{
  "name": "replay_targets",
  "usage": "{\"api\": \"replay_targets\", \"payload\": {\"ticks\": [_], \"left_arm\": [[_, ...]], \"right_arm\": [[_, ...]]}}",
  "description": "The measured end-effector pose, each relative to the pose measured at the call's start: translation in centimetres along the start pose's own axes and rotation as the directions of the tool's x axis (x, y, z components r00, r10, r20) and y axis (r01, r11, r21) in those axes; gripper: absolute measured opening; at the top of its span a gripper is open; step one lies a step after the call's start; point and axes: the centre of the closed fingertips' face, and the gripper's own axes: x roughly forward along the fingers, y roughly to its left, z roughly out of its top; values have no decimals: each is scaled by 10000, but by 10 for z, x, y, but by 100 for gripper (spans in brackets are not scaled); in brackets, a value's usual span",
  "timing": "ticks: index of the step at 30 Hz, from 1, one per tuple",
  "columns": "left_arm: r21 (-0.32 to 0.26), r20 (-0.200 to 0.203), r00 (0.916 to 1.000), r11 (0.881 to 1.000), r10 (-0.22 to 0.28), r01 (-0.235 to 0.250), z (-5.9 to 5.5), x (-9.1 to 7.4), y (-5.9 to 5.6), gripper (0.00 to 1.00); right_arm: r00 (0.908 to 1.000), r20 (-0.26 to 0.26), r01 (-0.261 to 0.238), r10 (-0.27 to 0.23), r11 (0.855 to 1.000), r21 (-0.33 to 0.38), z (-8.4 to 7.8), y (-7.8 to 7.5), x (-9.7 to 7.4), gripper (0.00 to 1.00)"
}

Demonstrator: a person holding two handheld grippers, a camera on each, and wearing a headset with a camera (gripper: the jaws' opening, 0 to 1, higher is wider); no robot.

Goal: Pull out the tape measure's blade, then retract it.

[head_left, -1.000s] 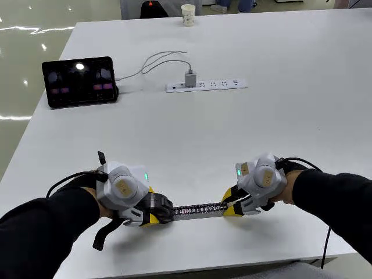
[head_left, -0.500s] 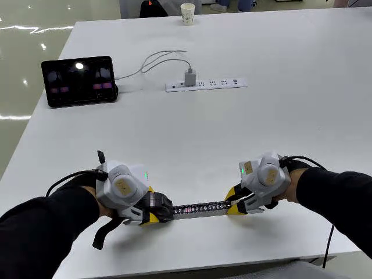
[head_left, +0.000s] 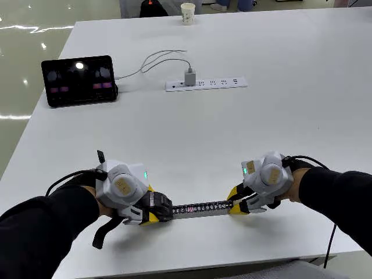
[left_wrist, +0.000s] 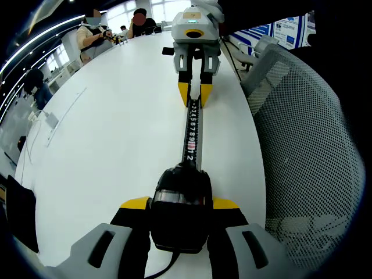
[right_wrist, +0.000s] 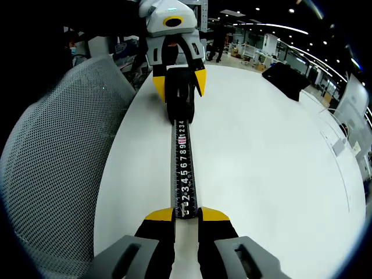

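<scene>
I hold both grippers low near the front edge of the table [head_left: 244, 133]. My arms come in from either side and the jaws point at each other. My left gripper [head_left: 152, 204] is clamped on the black case [head_left: 163, 207] of the tape measure, one jaw on each flank, and the case sits down at the tabletop. My right gripper [head_left: 233, 201] pinches the end of the blade [head_left: 200, 207], jaws closed tight on it. The blade runs straight between the two with its printed numbers facing up (whether it touches the table or rides just above it, I cannot tell).

The front edge lies just behind both grippers, and a mesh chair [left_wrist: 302, 145] stands past it. Ahead, the white top is open. A tablet [head_left: 78, 80], a power strip [head_left: 206, 85] with its plug and cable, and a cup [head_left: 188, 14] at the far edge all stand well apart from my work.

The blade's end is hidden between my right jaws. The case's sides are covered by my left jaws, and the gripper bodies mostly cover my hands. My dark sleeves are cut off at the bottom corners of the head view.
</scene>
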Motion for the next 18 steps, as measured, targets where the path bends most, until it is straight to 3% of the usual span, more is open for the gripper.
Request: {"api": "replay_targets", "payload": {"ticks": [18], "left_arm": [[-36,13,10000,10000,30,-30,0,0,0,32]], "right_arm": [[10000,-57,57,-57,10000,47,-10,1,-7,11]]}}
